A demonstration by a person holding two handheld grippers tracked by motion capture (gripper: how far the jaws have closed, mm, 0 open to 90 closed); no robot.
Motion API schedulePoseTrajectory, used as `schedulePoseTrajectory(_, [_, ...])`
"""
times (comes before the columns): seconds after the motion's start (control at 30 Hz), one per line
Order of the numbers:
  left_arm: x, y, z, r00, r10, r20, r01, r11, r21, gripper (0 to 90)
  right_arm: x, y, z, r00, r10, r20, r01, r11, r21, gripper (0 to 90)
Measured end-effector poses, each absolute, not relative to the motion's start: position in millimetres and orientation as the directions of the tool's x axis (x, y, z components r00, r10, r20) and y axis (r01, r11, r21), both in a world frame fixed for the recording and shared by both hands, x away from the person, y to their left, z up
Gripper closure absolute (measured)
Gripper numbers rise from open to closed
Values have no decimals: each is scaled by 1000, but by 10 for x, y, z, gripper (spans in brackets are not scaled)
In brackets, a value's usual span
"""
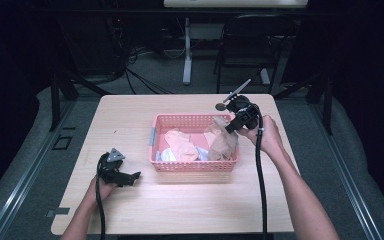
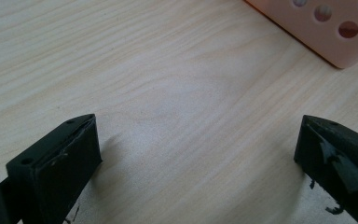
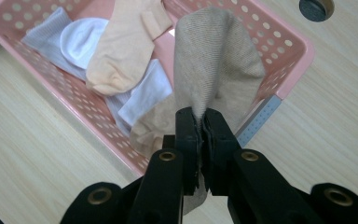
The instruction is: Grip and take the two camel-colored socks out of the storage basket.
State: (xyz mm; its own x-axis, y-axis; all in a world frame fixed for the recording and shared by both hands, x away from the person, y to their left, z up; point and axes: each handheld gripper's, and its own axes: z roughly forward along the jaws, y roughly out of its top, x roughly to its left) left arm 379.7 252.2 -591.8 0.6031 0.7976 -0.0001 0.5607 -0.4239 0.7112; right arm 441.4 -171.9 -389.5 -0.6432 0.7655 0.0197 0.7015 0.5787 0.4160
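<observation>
Here, we list the right gripper: jaws pinched tight on a fold of the tan sock, which hangs over the pink basket's right end. Below it lie a peach sock and white socks. The left gripper: jaws wide apart, holding nothing, low over the table. Risk, in our judgement: the thin pinch slips, or the dangling toe snags the rim.
</observation>
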Motion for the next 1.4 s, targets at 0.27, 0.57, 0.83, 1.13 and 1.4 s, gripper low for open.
schedulePoseTrajectory(0.27, [3798,2522,-5918,604,797,0,560,-425,711,0,4358,-1722,-3815,-653,757,10,689,589,423,860])
schedulePoseTrajectory(0.57, [3796,2521,-5918,601,799,1,561,-424,711,0,4323,-1804,-3699,-648,761,2,689,585,428,859])
schedulePoseTrajectory(0.83, [3793,2520,-5918,598,801,-1,564,-421,711,0,4247,-1963,-3615,-642,766,-1,687,576,443,859])
schedulePoseTrajectory(1.13, [3797,2521,-5918,602,799,0,562,-423,711,0,4166,-2205,-3595,-615,789,-5,704,552,446,859])
schedulePoseTrajectory(1.4, [3796,2521,-5919,601,799,0,562,-423,711,0,4067,-2502,-3623,-587,809,25,719,507,475,860])
